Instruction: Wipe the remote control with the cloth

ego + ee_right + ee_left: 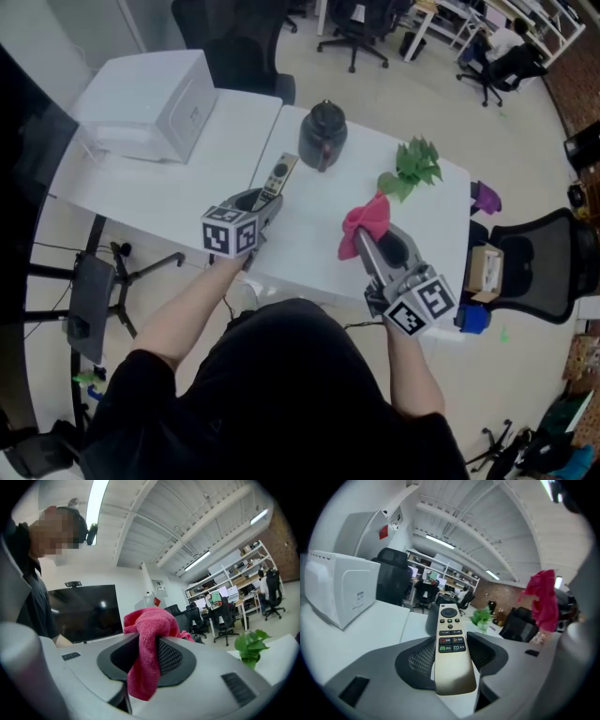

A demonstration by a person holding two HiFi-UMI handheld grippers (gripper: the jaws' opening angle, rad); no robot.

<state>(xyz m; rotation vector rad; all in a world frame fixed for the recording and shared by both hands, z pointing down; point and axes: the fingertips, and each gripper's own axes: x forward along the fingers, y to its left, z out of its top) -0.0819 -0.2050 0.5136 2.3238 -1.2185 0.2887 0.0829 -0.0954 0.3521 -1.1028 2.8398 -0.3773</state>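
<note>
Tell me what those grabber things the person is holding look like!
Both the left gripper and the right gripper are chunky grey plastic, each with a white cube printed with black square markers. Inside the jaws sit black dotted pads. The person wears a dark short-sleeved top.

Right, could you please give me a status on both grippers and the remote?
Left gripper shut on remote control. Right gripper shut on pink cloth. Cloth and remote apart, no wiping yet. Nothing between them.

One remote control (279, 176), one cloth (367, 223), one plant (413, 167), one dark jar (322, 135), one white box (150, 108).
</note>
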